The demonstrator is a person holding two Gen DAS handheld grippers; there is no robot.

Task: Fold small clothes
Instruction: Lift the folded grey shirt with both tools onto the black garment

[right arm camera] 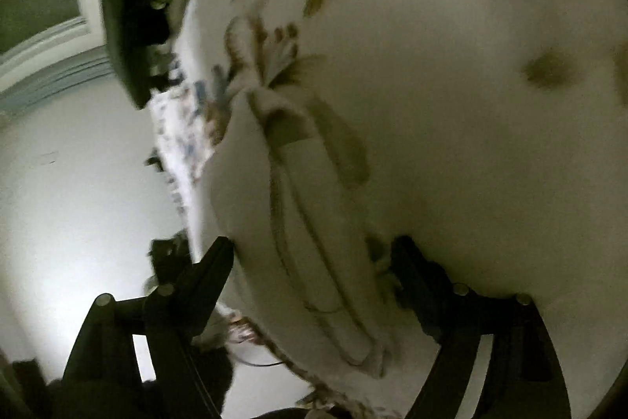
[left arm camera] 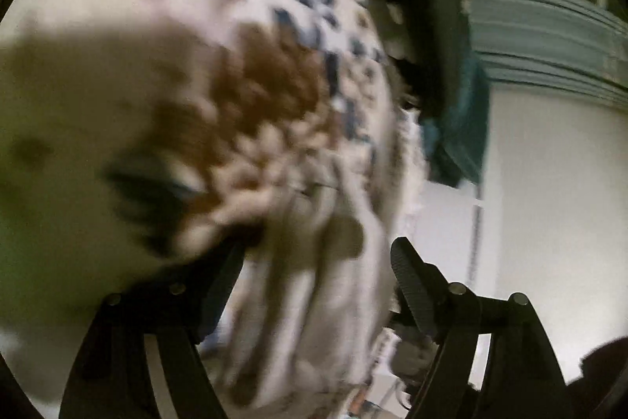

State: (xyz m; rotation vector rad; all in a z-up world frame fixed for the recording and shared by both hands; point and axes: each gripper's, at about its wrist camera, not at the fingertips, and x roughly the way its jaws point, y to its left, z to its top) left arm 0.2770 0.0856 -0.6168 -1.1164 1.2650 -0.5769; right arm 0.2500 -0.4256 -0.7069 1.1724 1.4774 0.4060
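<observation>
A small white garment with brown and blue printed patches fills the left wrist view, blurred by motion. My left gripper stands with its fingers apart around a bunched fold of this garment. In the right wrist view the same pale cloth with brownish prints hangs close to the lens. My right gripper also has its fingers apart, with a folded hem of the cloth between them. Whether either pair of fingers presses the cloth is unclear.
A dark green and black object sits beyond the garment at the upper right; it also shows in the right wrist view. A white surface lies to the right. Grey-green striped fabric runs behind it.
</observation>
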